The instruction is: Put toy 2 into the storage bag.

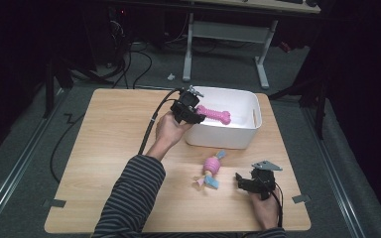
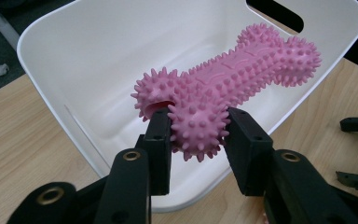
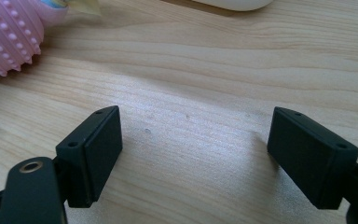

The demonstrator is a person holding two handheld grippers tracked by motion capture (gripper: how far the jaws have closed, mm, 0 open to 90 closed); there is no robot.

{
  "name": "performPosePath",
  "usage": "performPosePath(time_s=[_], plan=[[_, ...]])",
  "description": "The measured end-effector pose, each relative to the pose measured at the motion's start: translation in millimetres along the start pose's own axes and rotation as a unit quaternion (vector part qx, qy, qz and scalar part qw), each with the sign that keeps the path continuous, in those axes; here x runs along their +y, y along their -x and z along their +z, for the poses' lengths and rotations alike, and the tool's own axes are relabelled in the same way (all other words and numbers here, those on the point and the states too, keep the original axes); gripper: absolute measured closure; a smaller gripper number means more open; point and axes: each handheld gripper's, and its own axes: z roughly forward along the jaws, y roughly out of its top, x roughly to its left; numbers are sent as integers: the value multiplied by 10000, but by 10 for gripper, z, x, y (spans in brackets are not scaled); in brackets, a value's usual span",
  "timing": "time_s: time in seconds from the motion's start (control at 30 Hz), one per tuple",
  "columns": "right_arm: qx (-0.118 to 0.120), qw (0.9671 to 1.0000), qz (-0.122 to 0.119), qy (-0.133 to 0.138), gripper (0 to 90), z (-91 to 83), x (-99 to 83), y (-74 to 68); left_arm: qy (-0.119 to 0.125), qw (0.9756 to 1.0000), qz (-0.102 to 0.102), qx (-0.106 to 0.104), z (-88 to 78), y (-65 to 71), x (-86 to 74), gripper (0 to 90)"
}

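Both jaws of the left gripper (image 2: 198,128) clamp the pink spiky bone (image 2: 228,86) over the white bin (image 2: 51,51); lower it inside, then release. Right gripper (image 3: 193,158) rests apart, near right.

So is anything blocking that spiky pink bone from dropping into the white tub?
Nothing visible does. The left gripper holds the pink bone by one end over the white tub, whose inside looks empty beneath it.
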Motion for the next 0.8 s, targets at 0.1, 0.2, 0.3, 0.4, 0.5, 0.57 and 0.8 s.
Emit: performPosePath(time_s=[0.1, 0.2, 0.3, 0.4, 0.5, 0.57, 0.8], plan=[[1, 10000, 0, 0, 179, 0, 0, 0, -22, 10000, -10, -43, 5, -5, -2, 631], [0, 10000, -3, 0, 179, 0, 0, 0, -13, 10000, -45, -88, 4, -13, -4, 624], [1, 10000, -1, 0, 179, 0, 0, 0, 155, 9994, -184, -232, -27, -40, 5, 583], [3, 10000, 3, -5, 179, 0, 1, -1, 293, 9988, -233, -329, -78, -46, 13, 540], [12, 10000, -3, -7, 179, 1, 3, -3, 322, 9988, -224, -294, -114, -43, 7, 491], [13, 10000, -3, -8, 179, 1, 3, -3, 347, 9988, -233, -272, -145, -45, -1, 464], [17, 10000, -16, -3, 179, 3, 3, -4, 481, 9986, -188, -106, -296, -68, -102, 390]])
